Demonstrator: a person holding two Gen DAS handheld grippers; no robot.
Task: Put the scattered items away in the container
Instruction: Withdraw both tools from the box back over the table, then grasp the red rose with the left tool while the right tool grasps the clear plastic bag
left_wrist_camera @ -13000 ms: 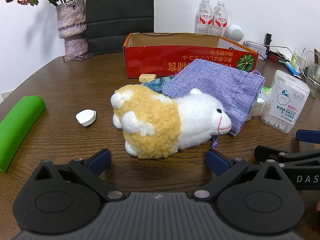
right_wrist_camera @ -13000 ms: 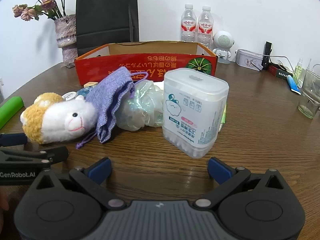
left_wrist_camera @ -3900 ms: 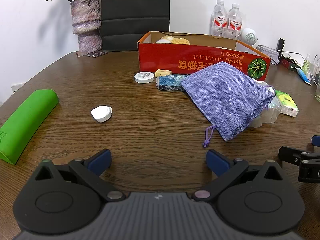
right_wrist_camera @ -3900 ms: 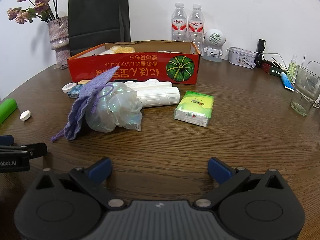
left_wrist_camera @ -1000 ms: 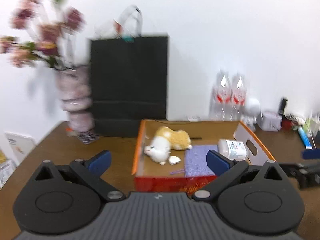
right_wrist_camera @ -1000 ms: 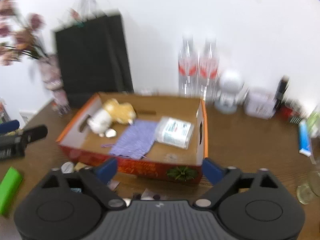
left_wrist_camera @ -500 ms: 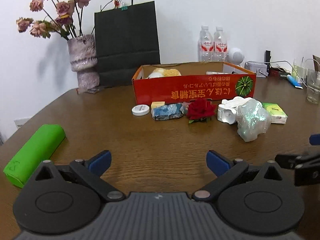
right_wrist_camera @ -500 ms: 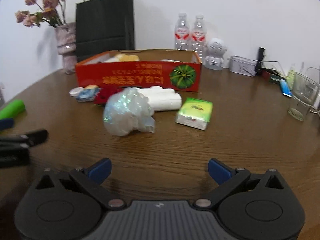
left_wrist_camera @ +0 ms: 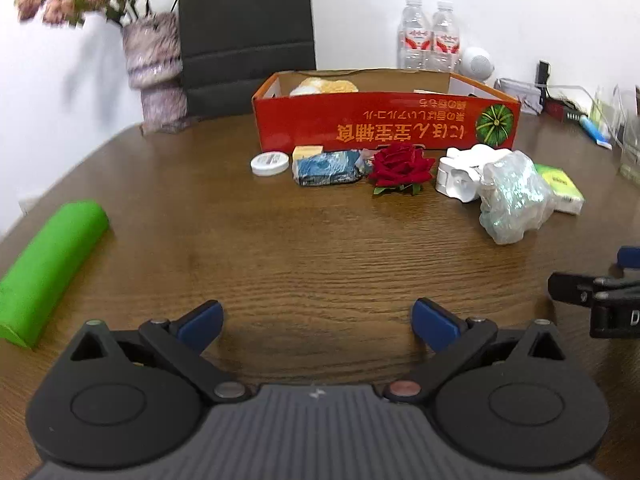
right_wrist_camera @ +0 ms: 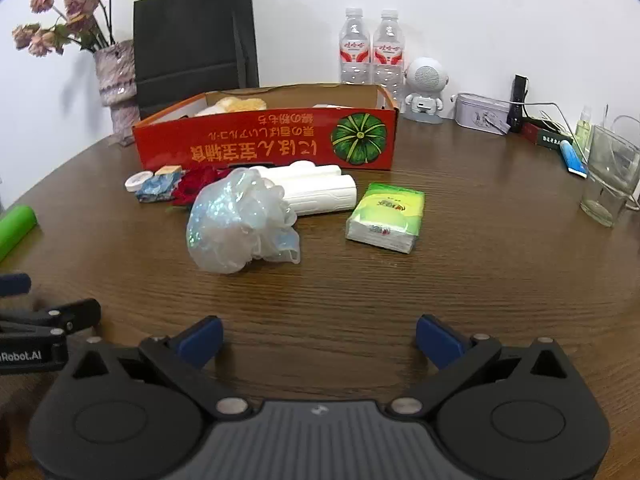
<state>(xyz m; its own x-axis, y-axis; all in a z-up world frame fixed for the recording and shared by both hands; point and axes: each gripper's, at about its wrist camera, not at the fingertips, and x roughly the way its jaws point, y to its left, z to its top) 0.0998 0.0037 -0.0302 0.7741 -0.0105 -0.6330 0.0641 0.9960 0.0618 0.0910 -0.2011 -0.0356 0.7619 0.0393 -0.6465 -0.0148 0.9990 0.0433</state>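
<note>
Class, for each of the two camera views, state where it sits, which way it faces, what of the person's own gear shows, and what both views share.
Left wrist: sits on the left tool, low over the table, facing the red cardboard box; the right tool shows at the right edge.
Right wrist: sits on the right tool, facing the same box; the left tool shows at the left edge.
Shared: box, iridescent mesh bath puff, green tissue pack.

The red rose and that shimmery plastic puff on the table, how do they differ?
The red rose is dark, opaque and low, with green leaves beneath; the plastic puff is pale, see-through, glittery and bulkier. The rose lies close to the red box; the puff sits farther forward, nearer both grippers. Both rest loose on the wooden table, outside the box, untouched.
</note>
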